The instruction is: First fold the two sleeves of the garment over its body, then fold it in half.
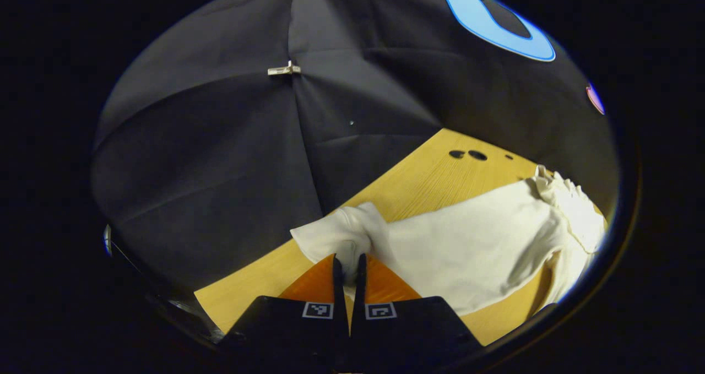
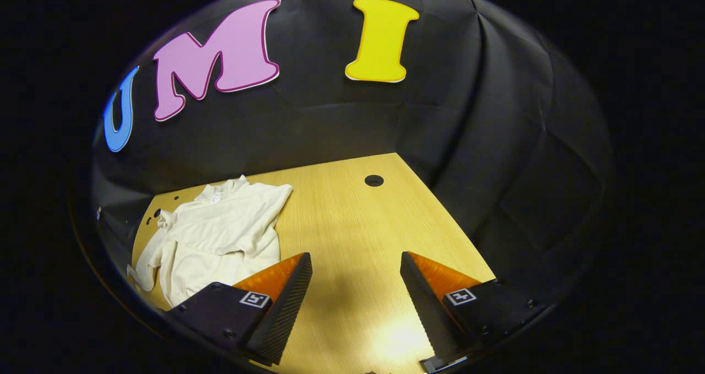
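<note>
Your wooden table (image 2: 352,225) is the landmark here, backed by the black booth wall (image 1: 220,142). On the table, toward its far left corner as your right gripper view sees it, lies the white long-sleeved garment (image 2: 220,231), collar toward the wall. One sleeve (image 2: 146,264) trails off toward the table's left edge. A round hole (image 2: 374,180) sits in the tabletop near the far edge, well apart from the garment. A small pale clip (image 1: 284,70) pins the wall cloth above the table.

Your left gripper (image 1: 347,266) has its fingers drawn together, pinching the cuff end of a sleeve (image 1: 336,236) just above the tabletop. Your right gripper (image 2: 355,264) hovers over bare table beside the garment, fingers spread wide and holding nothing.
</note>
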`<action>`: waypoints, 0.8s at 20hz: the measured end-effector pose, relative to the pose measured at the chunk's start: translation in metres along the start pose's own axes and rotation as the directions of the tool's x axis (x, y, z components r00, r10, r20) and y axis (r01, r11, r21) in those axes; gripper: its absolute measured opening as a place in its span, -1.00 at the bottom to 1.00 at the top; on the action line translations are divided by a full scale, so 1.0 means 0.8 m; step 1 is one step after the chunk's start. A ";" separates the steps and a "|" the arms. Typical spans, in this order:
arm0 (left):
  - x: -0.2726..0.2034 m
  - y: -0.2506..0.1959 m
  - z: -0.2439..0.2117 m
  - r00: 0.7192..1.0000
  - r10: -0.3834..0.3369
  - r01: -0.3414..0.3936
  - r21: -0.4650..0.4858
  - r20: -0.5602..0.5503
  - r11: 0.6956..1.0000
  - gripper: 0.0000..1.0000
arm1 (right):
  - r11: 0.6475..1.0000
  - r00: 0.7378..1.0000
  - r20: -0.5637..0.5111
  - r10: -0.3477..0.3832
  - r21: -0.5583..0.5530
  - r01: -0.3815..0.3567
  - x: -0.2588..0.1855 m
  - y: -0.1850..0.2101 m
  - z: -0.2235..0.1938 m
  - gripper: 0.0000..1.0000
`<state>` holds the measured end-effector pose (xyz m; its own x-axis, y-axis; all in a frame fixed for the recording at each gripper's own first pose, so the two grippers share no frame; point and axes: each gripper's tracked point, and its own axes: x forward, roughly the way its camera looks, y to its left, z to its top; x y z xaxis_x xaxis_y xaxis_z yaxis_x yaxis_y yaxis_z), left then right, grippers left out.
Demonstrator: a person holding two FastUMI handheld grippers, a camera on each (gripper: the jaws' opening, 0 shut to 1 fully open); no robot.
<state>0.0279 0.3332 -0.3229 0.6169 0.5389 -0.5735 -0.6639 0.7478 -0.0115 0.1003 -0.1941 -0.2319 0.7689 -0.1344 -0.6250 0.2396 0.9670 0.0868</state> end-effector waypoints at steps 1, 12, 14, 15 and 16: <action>-0.004 -0.011 0.020 1.000 -0.007 0.007 -0.003 0.015 1.000 -0.87 | 1.000 1.000 -0.005 0.005 0.006 -0.005 0.002 -0.005 -0.004 0.98; -0.044 -0.269 0.208 0.953 -0.204 0.189 0.087 0.225 0.978 -0.87 | 0.993 1.000 -0.018 -0.018 0.118 0.020 0.036 -0.077 -0.028 0.98; -0.063 -0.337 0.220 0.929 -0.277 0.256 0.115 0.245 0.960 -0.87 | 0.993 1.000 -0.015 -0.020 0.118 0.022 0.040 -0.088 -0.026 0.98; -0.074 -0.371 0.225 0.915 -0.312 0.286 0.135 0.256 0.949 -0.87 | 0.993 1.000 -0.011 -0.023 0.114 0.024 0.042 -0.092 -0.024 0.98; -0.087 -0.407 0.232 0.895 -0.353 0.320 0.159 0.271 0.934 -0.87 | 0.994 1.000 -0.007 -0.025 0.110 0.026 0.045 -0.095 -0.022 0.98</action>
<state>0.2797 0.1244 -0.1271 0.9015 0.3238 -0.2871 -0.3553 0.9326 -0.0636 0.0990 -0.2688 -0.2746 0.7587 -0.1573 -0.6322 0.3230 0.9336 0.1553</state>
